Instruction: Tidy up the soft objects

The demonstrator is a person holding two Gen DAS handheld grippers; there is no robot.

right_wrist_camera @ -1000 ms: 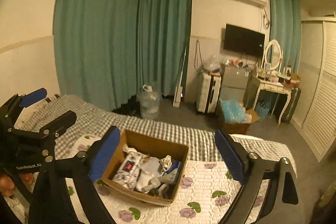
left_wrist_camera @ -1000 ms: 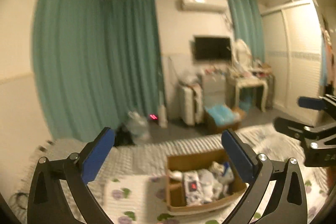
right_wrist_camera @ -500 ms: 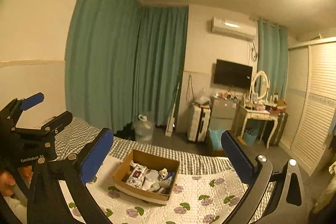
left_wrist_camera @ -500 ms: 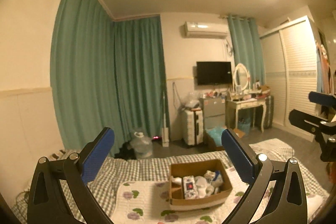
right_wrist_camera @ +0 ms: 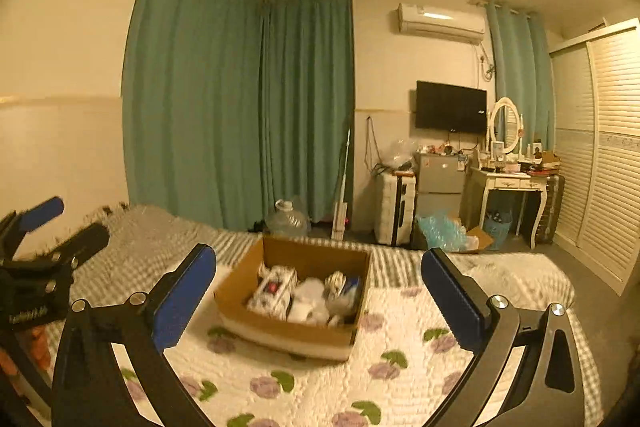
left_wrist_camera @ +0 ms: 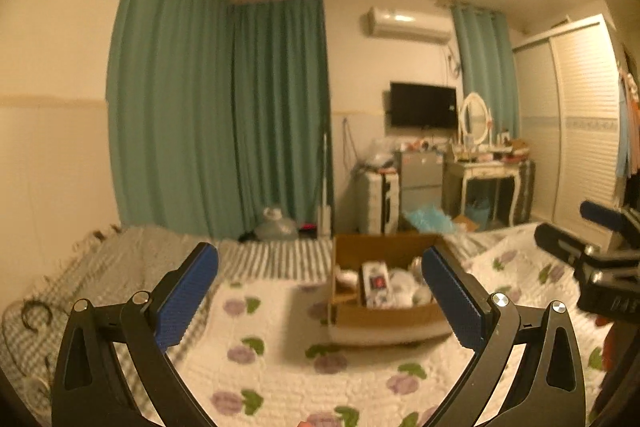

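A brown cardboard box [left_wrist_camera: 384, 315] [right_wrist_camera: 280, 331] sits on the bed's white floral quilt [left_wrist_camera: 280, 359] [right_wrist_camera: 312, 387]. It holds several soft white and dark items [left_wrist_camera: 380, 285] [right_wrist_camera: 304, 293], too blurred to name. My left gripper [left_wrist_camera: 320, 293] is open and empty, held above the quilt short of the box; it also shows in the right wrist view [right_wrist_camera: 60, 223]. My right gripper [right_wrist_camera: 319, 291] is open and empty, above the quilt short of the box; it also shows in the left wrist view [left_wrist_camera: 580, 231].
A grey checked blanket [right_wrist_camera: 160, 239] covers the bed's far end. Beyond it are teal curtains [right_wrist_camera: 240, 107], a water jug [right_wrist_camera: 287, 221], a suitcase [right_wrist_camera: 394, 207], a second box with blue stuffing [right_wrist_camera: 444, 231], a dressing table [right_wrist_camera: 512, 187] and a slatted wardrobe [right_wrist_camera: 604, 147].
Both views have tilted up and then back down, and both grippers have drawn nearer the box. Both stay open and empty.
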